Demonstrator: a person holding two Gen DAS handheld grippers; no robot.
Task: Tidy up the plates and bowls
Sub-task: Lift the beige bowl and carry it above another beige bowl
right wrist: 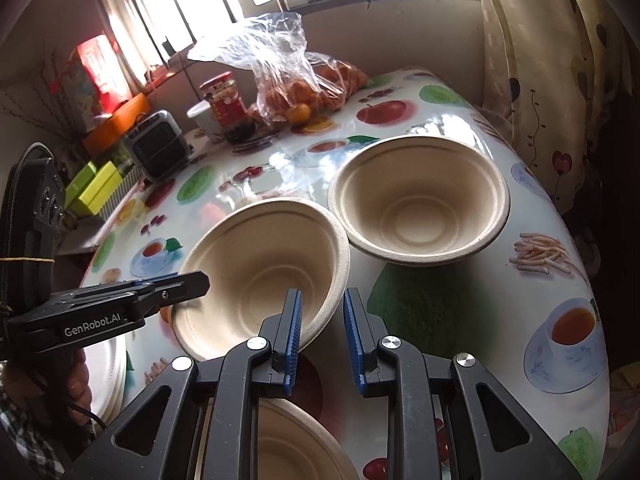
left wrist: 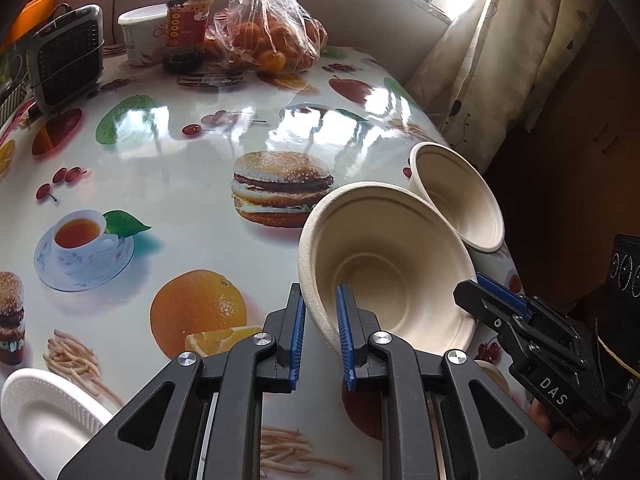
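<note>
Your left gripper [left wrist: 322,316] is clamped on the near rim of a tan bowl [left wrist: 384,264]; one blue pad sits outside the wall, the other inside, and the wall fills the narrow gap. The bowl is tipped up toward the camera, with its far rim low. Your right gripper [right wrist: 322,320] grips the same bowl [right wrist: 260,272] at its right rim: in the right wrist view the rim passes between the pads, and in the left wrist view those jaws [left wrist: 492,300] meet the bowl's right edge. Both grippers hold one bowl between them.

A second tan bowl [right wrist: 420,204] stands upright on the table [right wrist: 460,300] just behind the held one, their rims close or touching; I cannot tell which. A third tan bowl [right wrist: 296,440] lies under your right gripper, mostly hidden.

White plates [right wrist: 106,380] are stacked at the table's near left edge, below your left gripper; the left wrist view shows one [left wrist: 48,420] at lower left.

At the far end stand a jar [left wrist: 188,24], a white tub [left wrist: 140,36], a bag of oranges [left wrist: 272,36] and a small grey appliance [left wrist: 68,56], well apart from the bowls
</note>
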